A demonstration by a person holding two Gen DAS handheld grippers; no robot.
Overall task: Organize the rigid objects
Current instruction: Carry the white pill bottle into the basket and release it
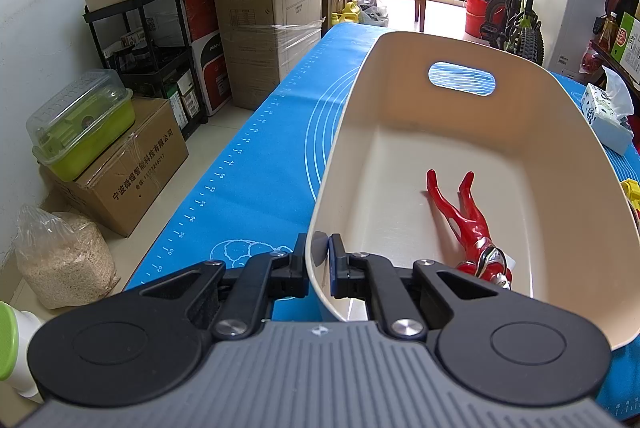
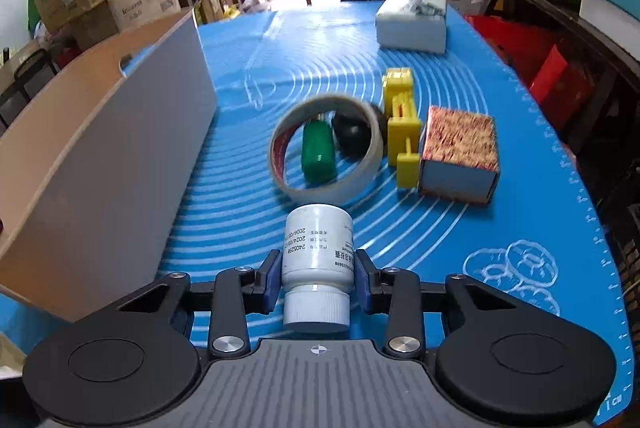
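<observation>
My left gripper (image 1: pixel 320 264) is shut on the near rim of a cream plastic basket (image 1: pixel 500 99) that stands on the blue mat. A red toy figure (image 1: pixel 468 224) lies inside the basket. My right gripper (image 2: pixel 318 278) is shut on a white pill bottle (image 2: pixel 318 252), cap toward the camera, held above the mat. The basket's outer wall (image 2: pixel 120 147) is to its left. Ahead on the mat lie a tape roll (image 2: pixel 324 147) with a green cylinder (image 2: pixel 318 155) and a black ball (image 2: pixel 352 133) seen through it, a yellow toy (image 2: pixel 402 119) and a patterned box (image 2: pixel 460 153).
A tissue box (image 2: pixel 412 21) sits at the mat's far end and also shows in the left wrist view (image 1: pixel 606 115). Cardboard boxes (image 1: pixel 264 19), a black rack (image 1: pixel 152 43) and a green bin (image 1: pixel 80 119) stand left of the table. Shelves (image 2: pixel 560 27) line the right side.
</observation>
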